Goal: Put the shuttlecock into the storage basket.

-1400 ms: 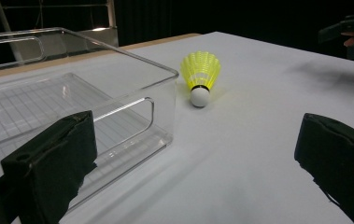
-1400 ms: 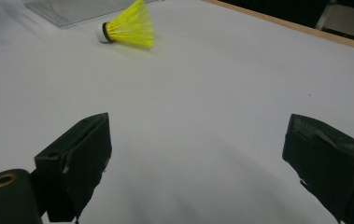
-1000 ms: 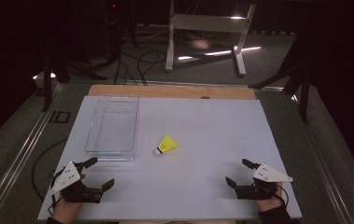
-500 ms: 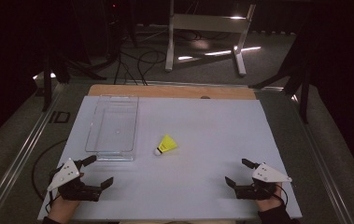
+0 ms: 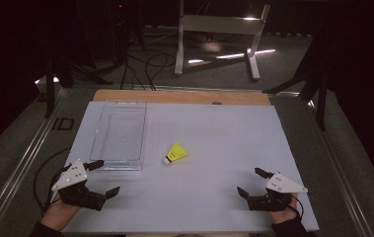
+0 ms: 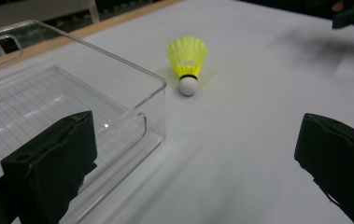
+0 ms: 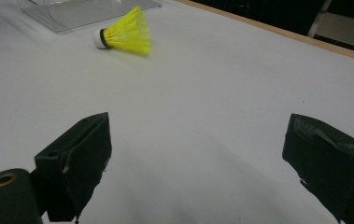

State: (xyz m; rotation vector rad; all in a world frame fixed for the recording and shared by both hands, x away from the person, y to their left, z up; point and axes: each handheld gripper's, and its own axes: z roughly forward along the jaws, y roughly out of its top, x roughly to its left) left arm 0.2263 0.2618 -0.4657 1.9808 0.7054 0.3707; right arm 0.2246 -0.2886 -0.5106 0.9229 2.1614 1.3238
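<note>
Mid-frame on the bench [image 5: 214, 197] lies a yellow shuttlecock [image 5: 175, 153]: feather-light, crushable skirt, so I'd pinch the cork. Left claw [image 5: 102, 177] and right claw [image 5: 249, 181] both gape wide, empty.

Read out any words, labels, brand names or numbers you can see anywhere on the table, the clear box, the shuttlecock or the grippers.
None: no readable text stands on anything here.
The yellow shuttlecock bears no print that can be made out.
The clear box has only faint ruled lines on its floor, no words.
The grey plate on the left gripper has small dark dots, not letters.
The white table is plain.
</note>
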